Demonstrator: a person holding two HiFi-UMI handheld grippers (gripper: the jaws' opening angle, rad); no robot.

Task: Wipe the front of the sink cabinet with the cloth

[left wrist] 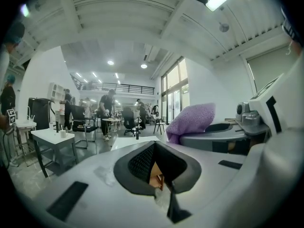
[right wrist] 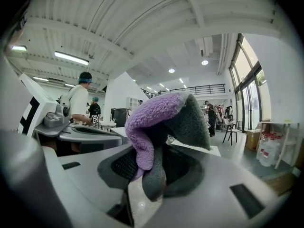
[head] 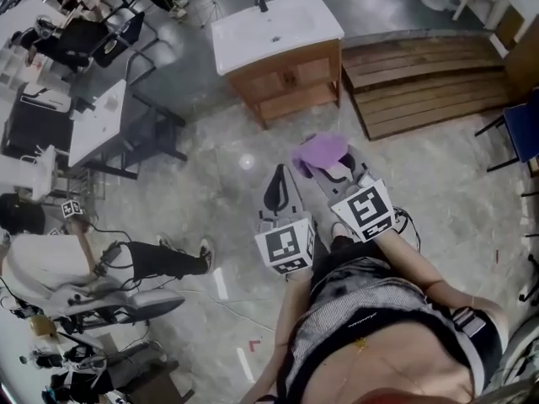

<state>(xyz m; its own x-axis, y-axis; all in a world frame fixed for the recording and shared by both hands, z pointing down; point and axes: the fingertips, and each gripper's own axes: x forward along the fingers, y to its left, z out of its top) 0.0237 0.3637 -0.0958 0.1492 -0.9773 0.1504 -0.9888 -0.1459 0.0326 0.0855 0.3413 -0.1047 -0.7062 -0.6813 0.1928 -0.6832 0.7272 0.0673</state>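
The head view alone shows the wooden sink cabinet with a white basin top (head: 290, 78). It stands on the grey floor ahead of both tongs and well apart from them. Its front faces the person and nothing touches it. The left gripper (head: 276, 183) points towards it, its jaws meeting at the tips around a dark loop. Just beside it, the right gripper (head: 328, 165) carries the fluffy purple cloth (head: 320, 150), which covers its tips. A stepped platform of wooden planks (head: 421, 78) lies to the cabinet's right.

In the left gripper view, the left gripper (left wrist: 153, 163) is closed with nothing in it. A sliver of brown wood shows through the loop, too small to identify. The cloth (left wrist: 192, 120) appears at the right as a purple lump on the other tong. A white table (left wrist: 50, 137) stands at the left.

In the right gripper view, the right gripper (right wrist: 156, 160) is clamped on the cloth (right wrist: 156, 118). Only here does the cloth show a grey side as well as the purple one. It is folded, bulges above the jaws and blocks the middle of the room. The cabinet cannot be made out.
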